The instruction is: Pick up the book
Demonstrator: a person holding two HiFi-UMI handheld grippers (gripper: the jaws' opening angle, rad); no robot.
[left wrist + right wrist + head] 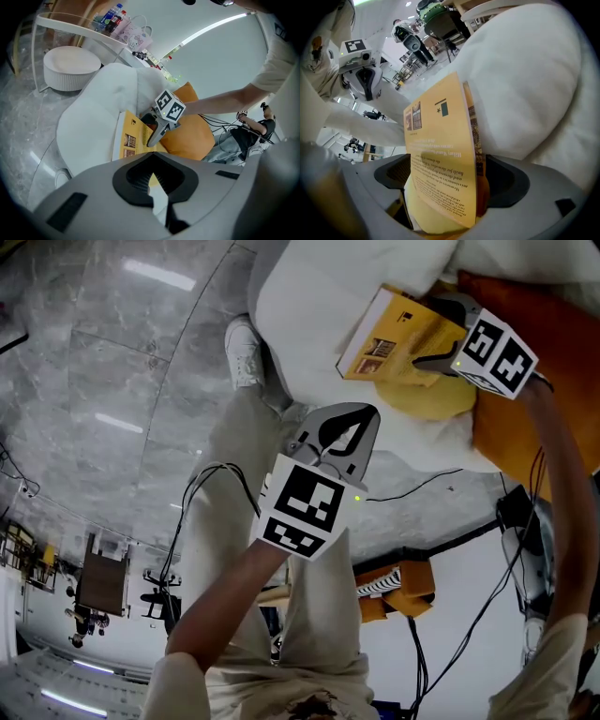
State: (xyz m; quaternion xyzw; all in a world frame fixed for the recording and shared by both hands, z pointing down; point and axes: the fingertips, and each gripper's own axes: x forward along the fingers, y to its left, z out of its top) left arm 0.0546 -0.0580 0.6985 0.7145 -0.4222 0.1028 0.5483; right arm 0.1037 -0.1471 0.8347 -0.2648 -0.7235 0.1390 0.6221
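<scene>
A yellow paperback book [389,334] leans on a white cushion [300,306], with a yellow pillow [431,397] under its lower end. My right gripper [433,332] reaches down over the book's end, open. In the right gripper view the book [440,154] stands edge-on between the wide pads [391,173], and neither pad presses on it. My left gripper [361,423] hangs over the floor in front of the cushion, well short of the book, shut and empty. The left gripper view shows the book [125,140] beyond its closed jaws, with the right gripper [157,133] on it.
An orange cushion [525,418] lies right of the book. The person's shoe [246,352] and legs stand by the white cushion. Cables [422,488] cross the marble floor. A white round stool [70,68] and a shelf with bottles [110,16] stand behind the seat.
</scene>
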